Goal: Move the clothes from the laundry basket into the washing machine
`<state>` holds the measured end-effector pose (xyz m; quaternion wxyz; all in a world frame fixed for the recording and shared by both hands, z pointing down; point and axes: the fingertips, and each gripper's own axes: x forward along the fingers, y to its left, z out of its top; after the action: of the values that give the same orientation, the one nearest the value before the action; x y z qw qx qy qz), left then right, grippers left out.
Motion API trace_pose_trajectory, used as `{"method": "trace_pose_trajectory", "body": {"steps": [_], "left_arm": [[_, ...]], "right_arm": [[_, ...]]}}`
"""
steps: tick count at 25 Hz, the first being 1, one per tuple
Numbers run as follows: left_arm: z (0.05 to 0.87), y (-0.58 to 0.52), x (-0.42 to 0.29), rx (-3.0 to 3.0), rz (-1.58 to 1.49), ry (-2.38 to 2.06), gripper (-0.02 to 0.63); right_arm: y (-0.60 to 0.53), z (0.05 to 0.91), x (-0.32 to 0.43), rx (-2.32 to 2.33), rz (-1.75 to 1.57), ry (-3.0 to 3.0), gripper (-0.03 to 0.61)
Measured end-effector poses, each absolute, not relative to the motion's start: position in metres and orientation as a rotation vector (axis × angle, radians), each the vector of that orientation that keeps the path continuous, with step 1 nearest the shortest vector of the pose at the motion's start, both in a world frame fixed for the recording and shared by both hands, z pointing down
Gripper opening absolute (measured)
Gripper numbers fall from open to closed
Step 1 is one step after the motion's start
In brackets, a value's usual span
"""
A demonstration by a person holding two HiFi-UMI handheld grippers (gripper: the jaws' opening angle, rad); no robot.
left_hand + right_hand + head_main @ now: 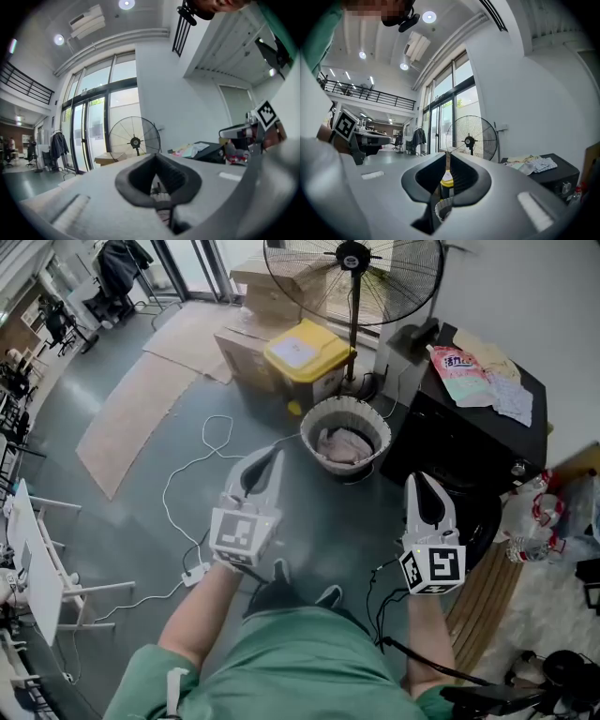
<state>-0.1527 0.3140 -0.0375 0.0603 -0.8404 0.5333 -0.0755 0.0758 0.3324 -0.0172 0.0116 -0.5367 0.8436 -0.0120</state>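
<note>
A big round metal fan on a black pole [352, 257] is seen at the top. Just in front of it a bin with a yellow lid [302, 351] is placed, right beside brown cardboard boxes [242, 354]. Flat brown cardboard sheets [131, 413] are laid on the grey floor [141, 512]. A thin white cable [187, 474] is looped over the floor and is joined to a white plug strip [195, 575]. A pink packet [457, 367] and white papers [514, 399] are seen at the right.
</note>
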Motion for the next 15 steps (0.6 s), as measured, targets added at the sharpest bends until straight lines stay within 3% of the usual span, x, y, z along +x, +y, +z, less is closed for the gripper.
{"method": "trace_pose_trajectory", "body": {"steps": [8,12,15], "left_arm": [[-0.027,0.295,-0.17,-2.552,-0.22,1.628,0.022],[-0.01,0.263,-0.194,-2.595,-0.215,1.637,0.116],[0.006,0.231,-0.213,-2.652,-0.227,1.614,0.188]], "right_arm": [[0.305,-0.002,0.07,-1.676,-0.101,2.641,0.029],[0.274,0.007,0.049,-1.674,-0.096,2.678,0.045],[0.245,0.014,0.03,-1.693,-0.116,2.714,0.137]]}}
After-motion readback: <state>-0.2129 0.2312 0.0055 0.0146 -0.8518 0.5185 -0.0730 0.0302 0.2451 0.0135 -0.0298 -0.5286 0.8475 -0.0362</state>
